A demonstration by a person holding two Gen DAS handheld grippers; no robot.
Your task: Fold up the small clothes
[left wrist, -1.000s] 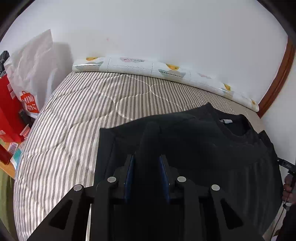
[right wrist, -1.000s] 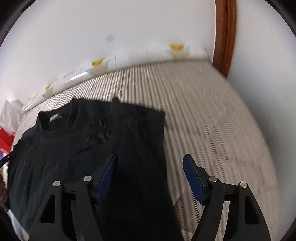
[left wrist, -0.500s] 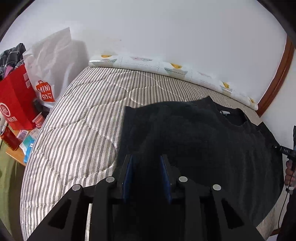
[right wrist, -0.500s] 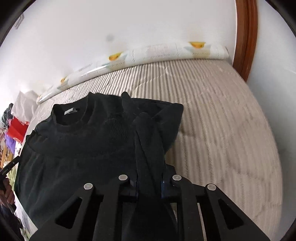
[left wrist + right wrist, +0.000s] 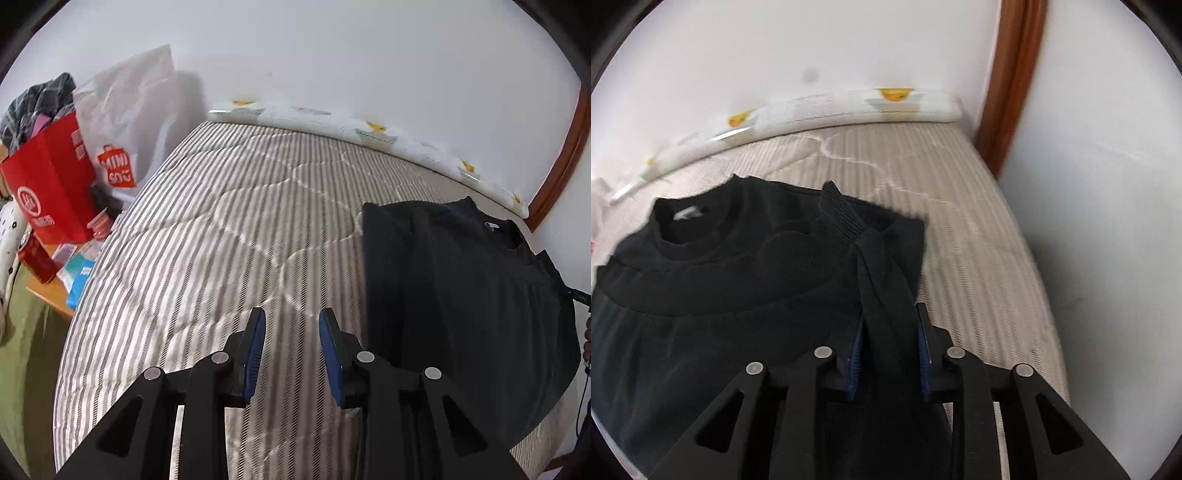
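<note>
Roughly, I judge this fold about midway: the black top (image 5: pixel 738 280) lies on the striped bed (image 5: pixel 229 236), collar toward the wall, and its left side already runs as a straight folded edge in my left view, while the right sleeve (image 5: pixel 882 280) is only now being carried inward. My left gripper (image 5: pixel 291 350) hangs over bare bedding just beside that straight edge, its jaws a little apart with nothing between them. My right gripper (image 5: pixel 888 362) has a bunched band of sleeve fabric running between its blue pads; its jaws are opening at this moment, and a thin sliver of blue shows beside the cloth at the left pad, so I read the pinch as loosening rather than firm. What I think is left: lay that sleeve flat across the chest, then bring the hem up toward the collar. The top itself is dark, soft knit, with a ribbed cuff (image 5: pixel 842 214) standing up near the collar and a pale label inside the neck. The body lies fairly smooth, with a seam across the chest, but the sleeve is twisted into a ridge and will want flattening before the next fold.
</note>
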